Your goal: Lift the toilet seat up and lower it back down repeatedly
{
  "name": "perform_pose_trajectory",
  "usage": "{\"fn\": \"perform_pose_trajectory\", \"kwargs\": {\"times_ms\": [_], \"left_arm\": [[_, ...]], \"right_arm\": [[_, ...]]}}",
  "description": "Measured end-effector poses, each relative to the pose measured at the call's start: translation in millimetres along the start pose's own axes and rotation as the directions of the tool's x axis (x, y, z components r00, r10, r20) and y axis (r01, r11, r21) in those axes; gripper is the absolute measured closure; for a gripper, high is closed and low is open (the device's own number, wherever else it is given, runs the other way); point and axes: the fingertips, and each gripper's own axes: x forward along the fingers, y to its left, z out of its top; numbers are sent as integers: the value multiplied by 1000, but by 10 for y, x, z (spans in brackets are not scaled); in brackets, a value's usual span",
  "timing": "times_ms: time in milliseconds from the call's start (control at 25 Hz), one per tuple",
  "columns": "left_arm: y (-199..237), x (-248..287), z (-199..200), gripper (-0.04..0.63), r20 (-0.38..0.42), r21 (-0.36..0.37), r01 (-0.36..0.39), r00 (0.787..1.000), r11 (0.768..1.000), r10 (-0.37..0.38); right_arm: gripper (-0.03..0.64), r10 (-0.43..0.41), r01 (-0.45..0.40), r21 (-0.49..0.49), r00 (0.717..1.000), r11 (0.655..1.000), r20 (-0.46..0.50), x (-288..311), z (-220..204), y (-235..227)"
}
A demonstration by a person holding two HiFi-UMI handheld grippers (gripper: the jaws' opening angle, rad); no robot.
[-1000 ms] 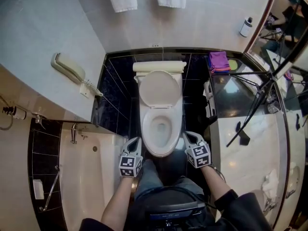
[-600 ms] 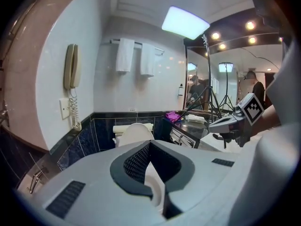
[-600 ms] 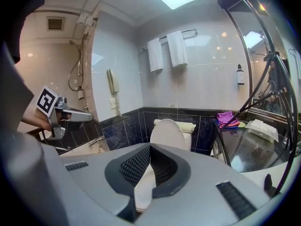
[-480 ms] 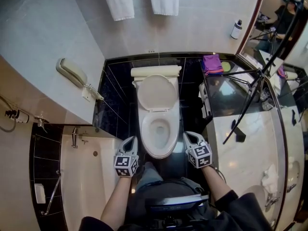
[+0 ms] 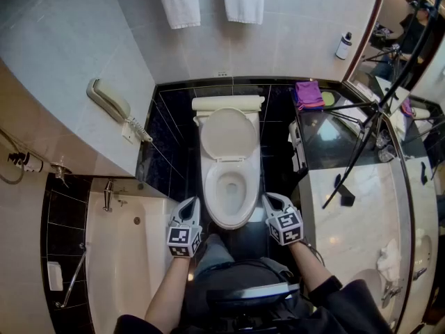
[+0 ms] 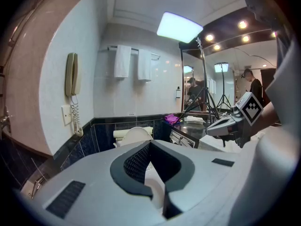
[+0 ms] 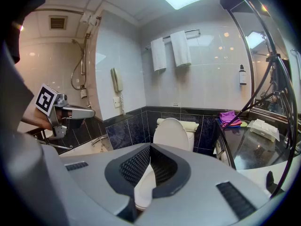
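Left claw: jaws lying together, pads meeting at the tip, nothing gripped. Right claw: same, jaws pressed together on nothing. Both are pointing forward and a little down, flanking the front of the bowl, with the left claw just off its left side and the right claw just off its right. A strip of white rim is showing through each claw's notch.

Seat is standing raised, ahead of and between the claws, well apart from both tips, leaning back on the tank. Cannot tell whether ring and lid are both up.

Outward of the left claw a tub is lying, with a phone hanging on the wall beyond it. Outward of the right claw a counter is running, purple cloth at its far end. Towels are hanging beyond the tank.
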Motion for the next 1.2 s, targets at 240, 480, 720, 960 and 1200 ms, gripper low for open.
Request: {"fn": "perform_pose_trajectory", "kwargs": {"times_ms": [240,480,720,960,1200], "left_arm": [[-46,84,-7,595,2,27,26,1000,999,-26],[-59,320,-111,595,-16,70,71,997,995,-70],[-90,610,-340,595,-82,108,142,988,984,-134],[-160,1077,-802,595,-100,103,171,982,980,-161],[-194,1513,-1599,595,-137,102,179,977,979,-164]], "right_arm": [[594,-45,46,7,999,999,-19,50,-41,-67],[481,-76,85,101,993,991,-92,302,-436,-292],[403,-83,139,278,976,950,-202,638,-1138,-489],[365,-53,178,428,956,886,-288,1113,-2052,-685],[367,12,214,634,943,743,-333,1619,-3241,-741]]}}
